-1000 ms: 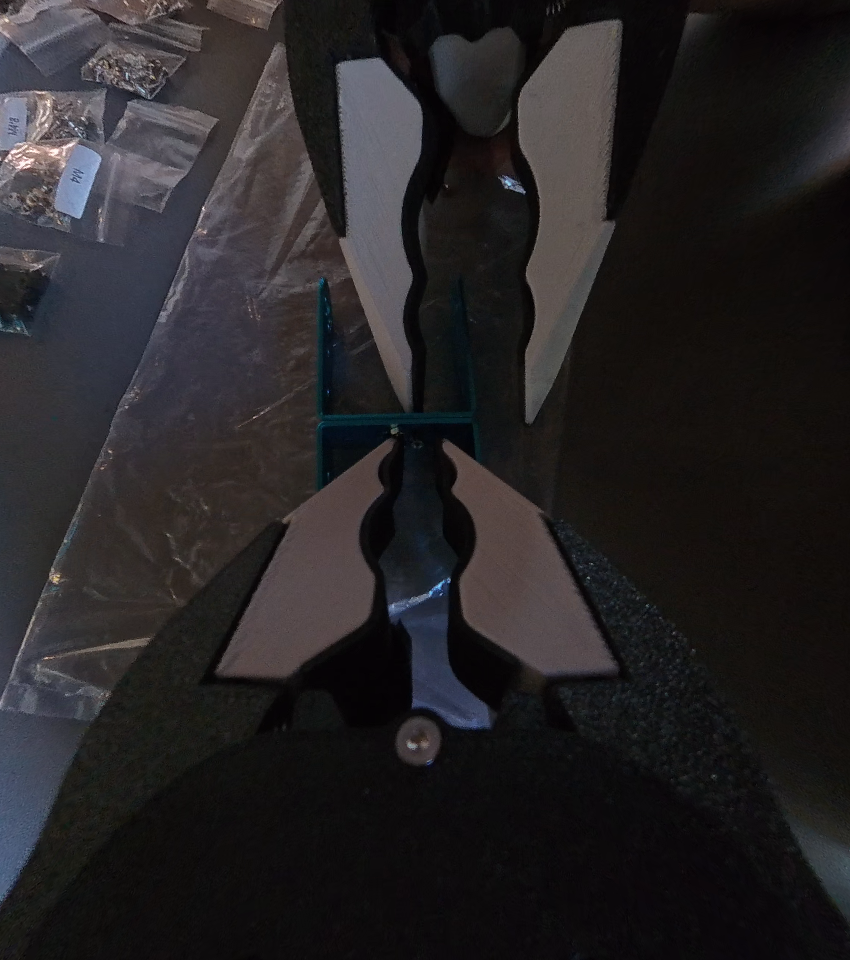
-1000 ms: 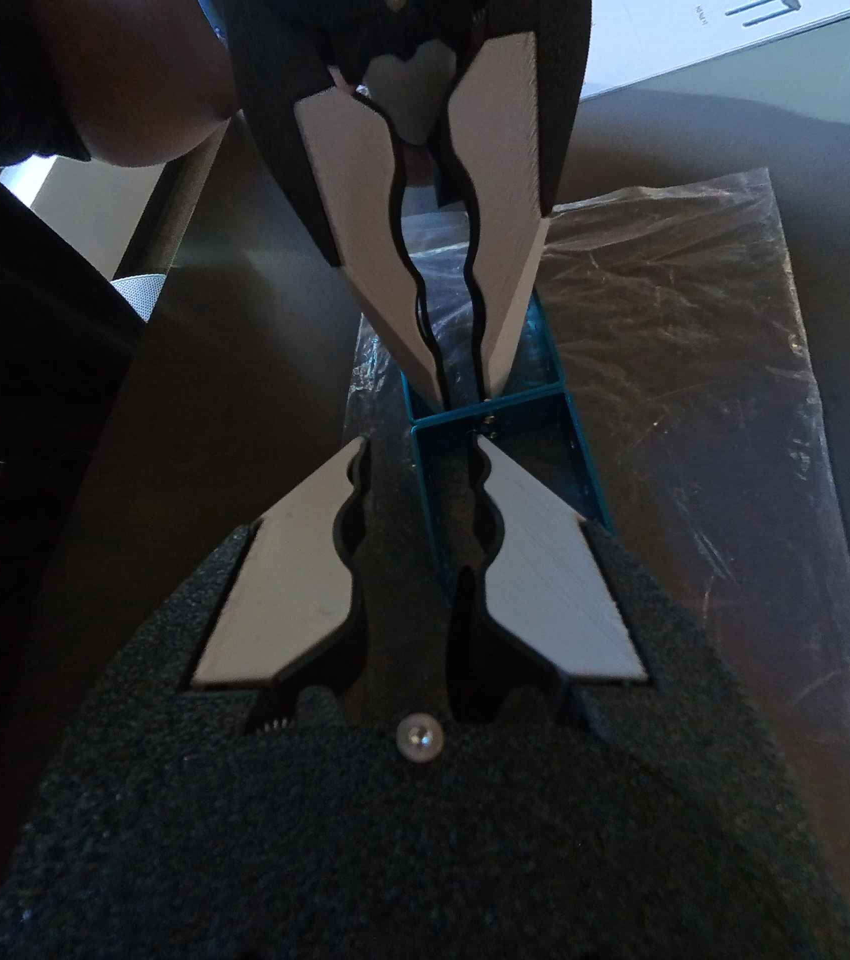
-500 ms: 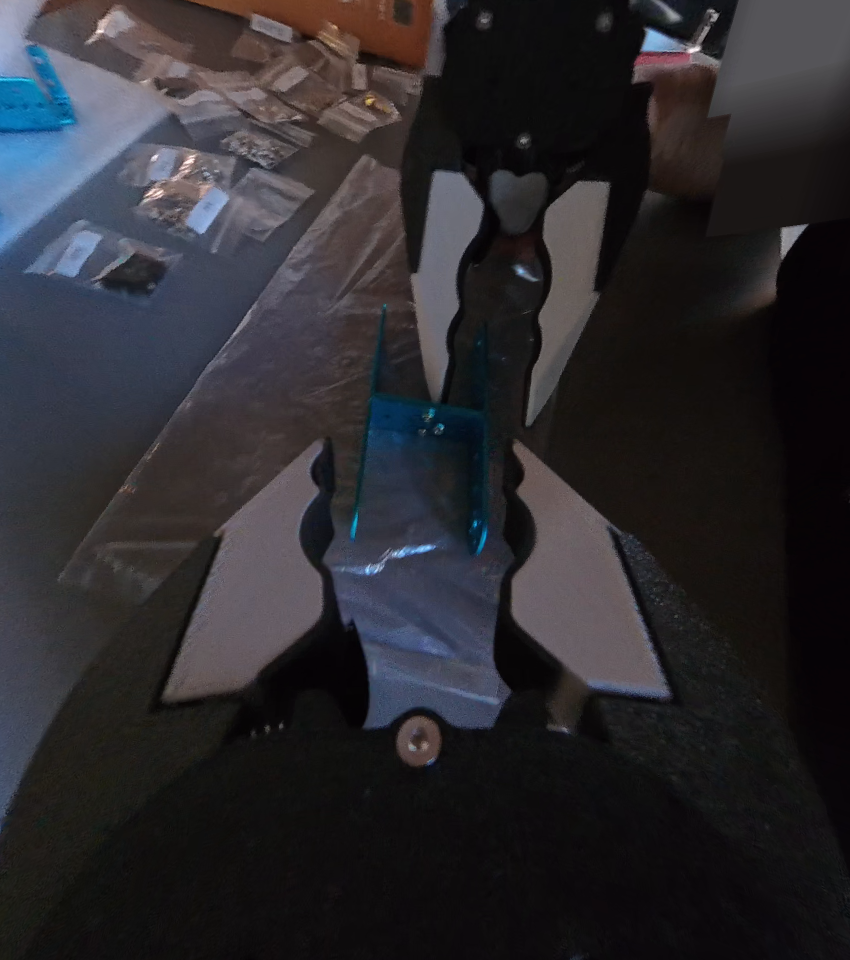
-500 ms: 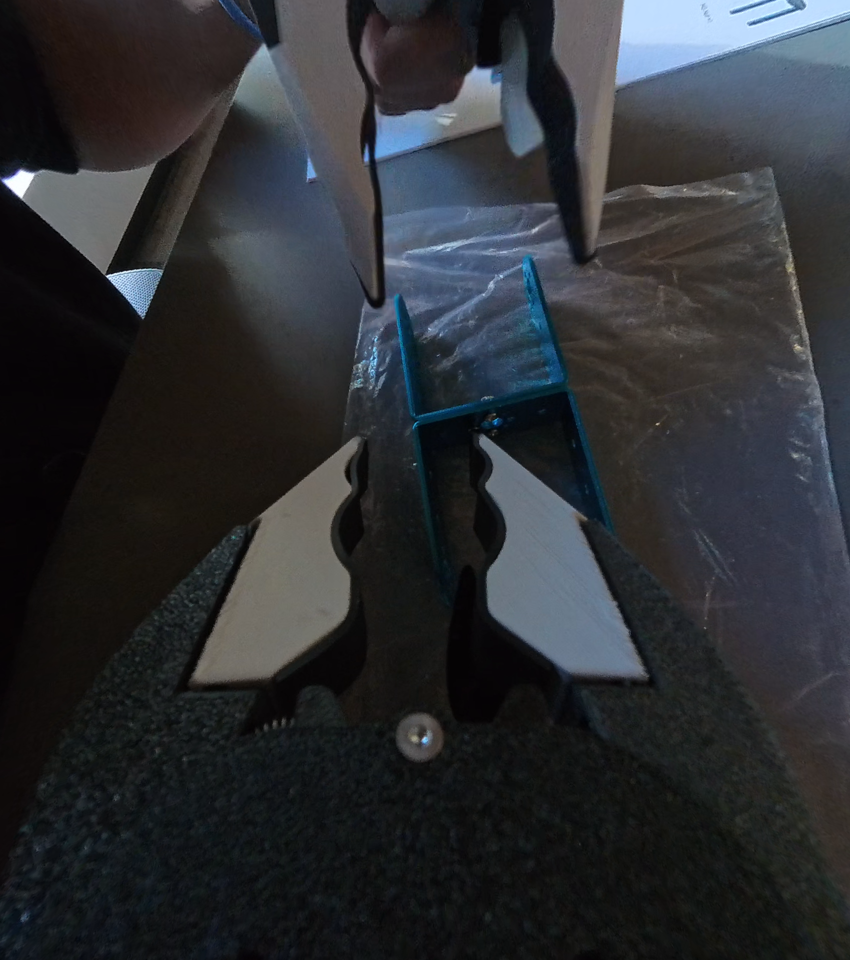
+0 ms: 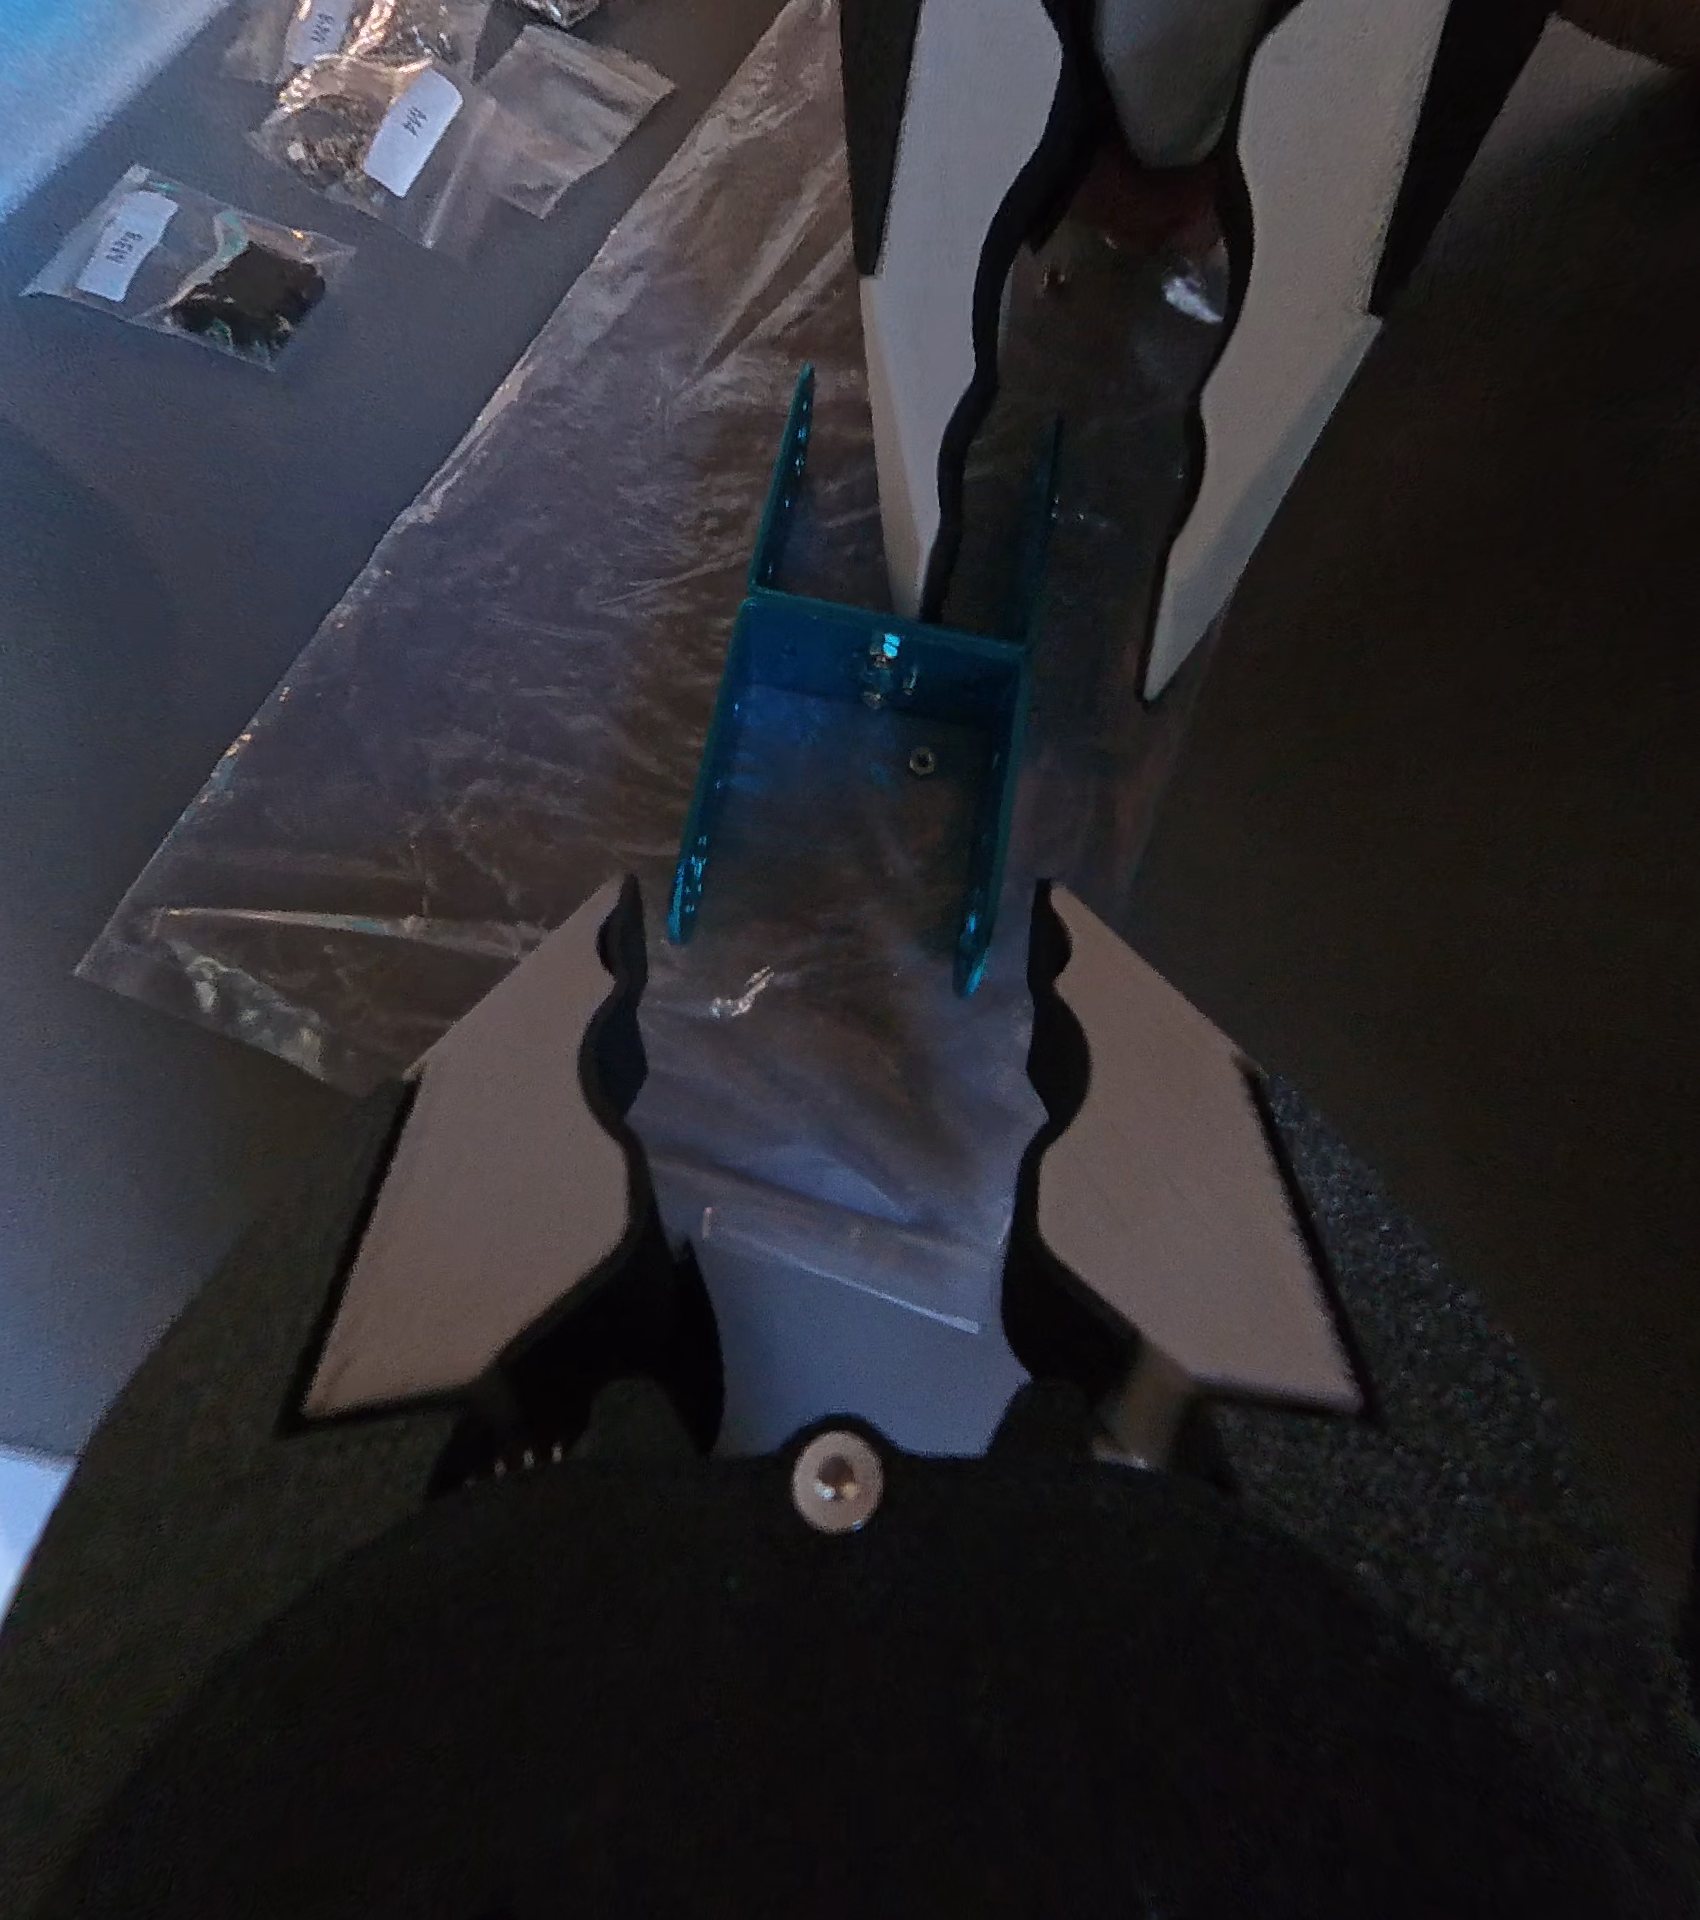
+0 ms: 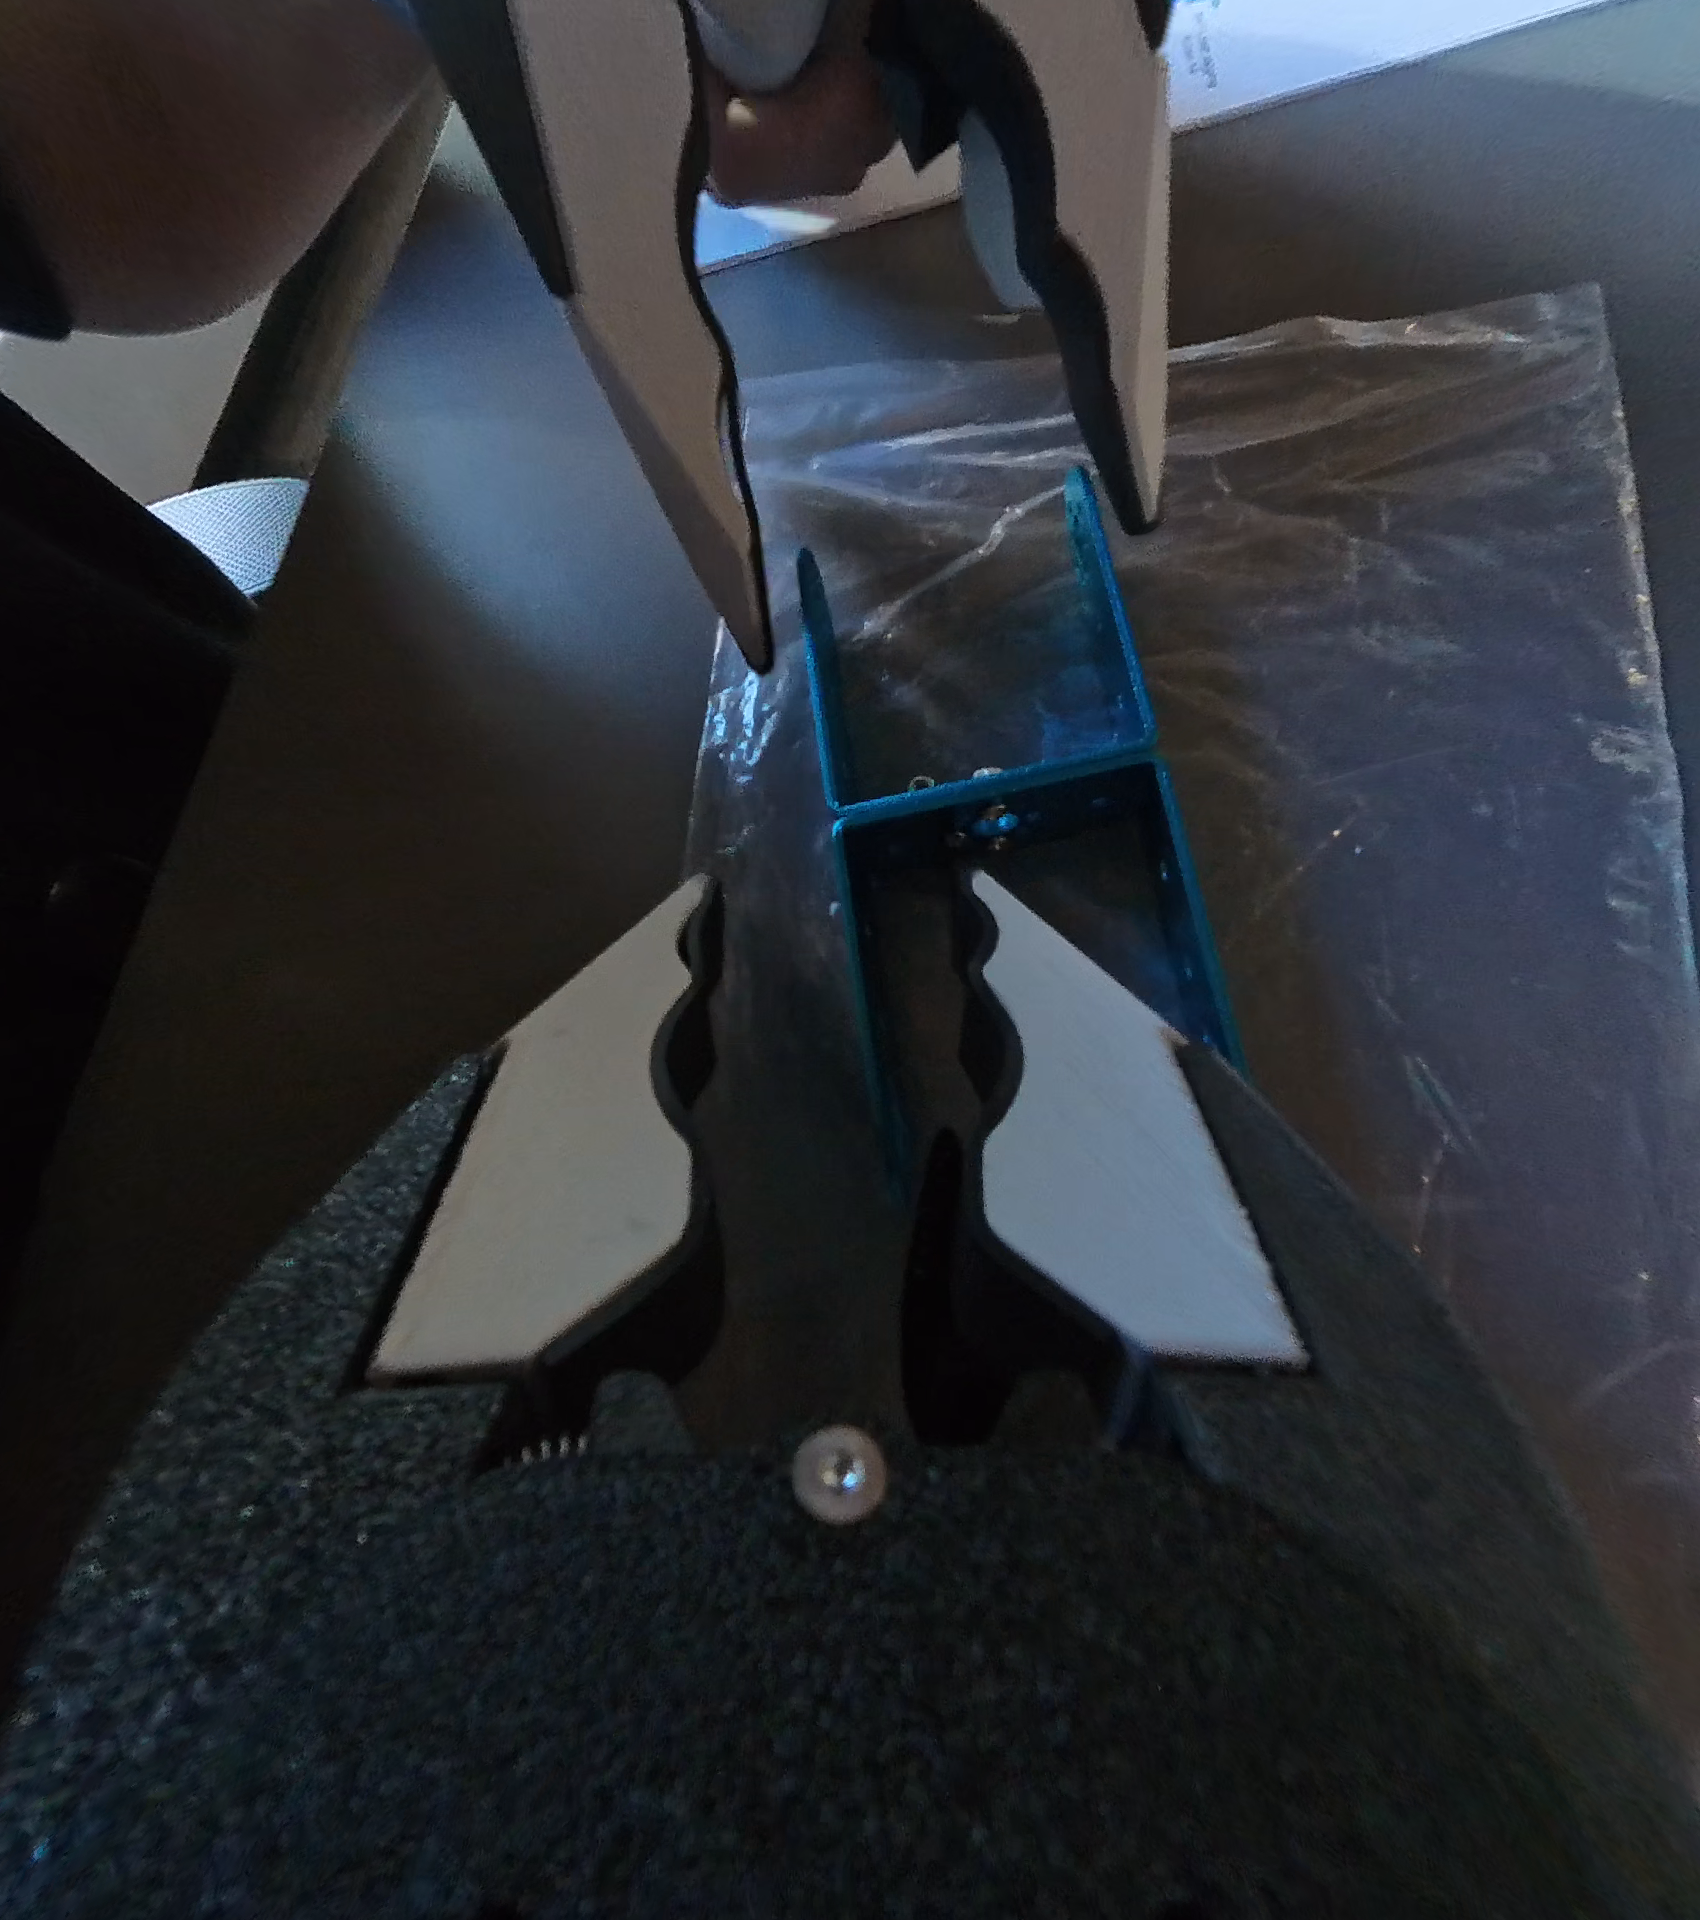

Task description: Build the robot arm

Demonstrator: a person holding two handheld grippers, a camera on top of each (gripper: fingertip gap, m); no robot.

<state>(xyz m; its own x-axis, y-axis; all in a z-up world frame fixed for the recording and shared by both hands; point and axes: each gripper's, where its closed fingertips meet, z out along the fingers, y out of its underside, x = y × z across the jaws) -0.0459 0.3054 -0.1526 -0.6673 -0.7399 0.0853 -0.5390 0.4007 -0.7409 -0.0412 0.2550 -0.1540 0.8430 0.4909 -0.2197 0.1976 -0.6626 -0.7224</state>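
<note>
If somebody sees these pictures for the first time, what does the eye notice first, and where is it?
The eye lands first on the blue metal bracket, two U-shaped pieces joined back to back, standing on a clear plastic bag on the dark table. The left gripper is open just before its near end, and the right gripper straddles one side wall. Small bags of hardware lie far left.

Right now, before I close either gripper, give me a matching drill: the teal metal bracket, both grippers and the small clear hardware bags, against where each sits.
Things:
1. teal metal H-shaped bracket
2. left gripper
3. right gripper
4. small clear labelled bags of hardware

Places:
A. open, one bracket side wall between its fingers
B. on the dark table, off the large clear plastic bag
C. open, fingertips outside both bracket walls at one end
D. lying on the large clear plastic bag

Pairs: 1-D, 2-C, 3-A, 4-B.
</note>
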